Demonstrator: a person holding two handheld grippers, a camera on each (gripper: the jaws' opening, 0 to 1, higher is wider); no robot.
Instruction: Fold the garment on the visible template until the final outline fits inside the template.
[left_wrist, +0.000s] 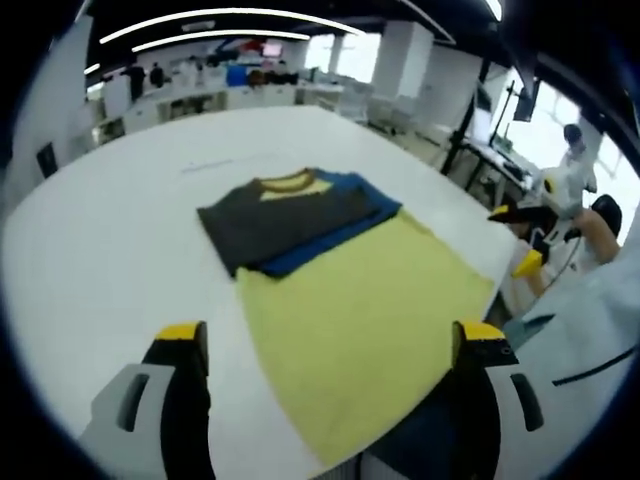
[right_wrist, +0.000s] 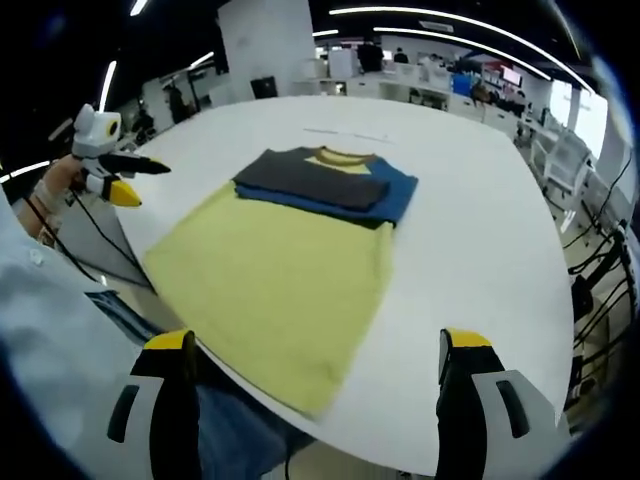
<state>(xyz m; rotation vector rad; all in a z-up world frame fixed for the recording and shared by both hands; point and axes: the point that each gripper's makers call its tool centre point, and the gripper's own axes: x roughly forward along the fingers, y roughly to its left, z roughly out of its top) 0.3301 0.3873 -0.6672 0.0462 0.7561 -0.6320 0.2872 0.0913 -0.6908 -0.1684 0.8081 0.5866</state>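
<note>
- Garment: yellow t-shirt (left_wrist: 360, 310) w/ blue and dark grey sleeves, lying flat on a big white table (left_wrist: 100, 240). In the right gripper view the same t-shirt (right_wrist: 275, 280) lies on the table (right_wrist: 480, 230).
- Sleeves (left_wrist: 285, 220) folded in across the chest, dark grey one on top of the blue one; yellow collar peeks out at the far edge. Same stack in right gripper view (right_wrist: 325, 185).
- Yellow body unfolded, runs toward the person; hem reaches the near table edge and hangs a bit over it.
- Faint thin lines (right_wrist: 345, 135) on the table beyond the collar; can't tell if they're the template.
- Left gripper (left_wrist: 330, 345): jaws spread wide, yellow tips, nothing between them, above the hem area, not touching the cloth. Also seen from the right gripper view (right_wrist: 125, 180), held off the table's side, clear of the shirt.
- Right gripper (right_wrist: 315, 355): jaws wide apart, holding nothing, over the near table edge. Seen from the left gripper view (left_wrist: 525, 240) beside the table, apart from the shirt.
- Person's light sleeve (right_wrist: 50, 320) near the table edge.
- Background: open office, desks, ceiling strip lights.
</note>
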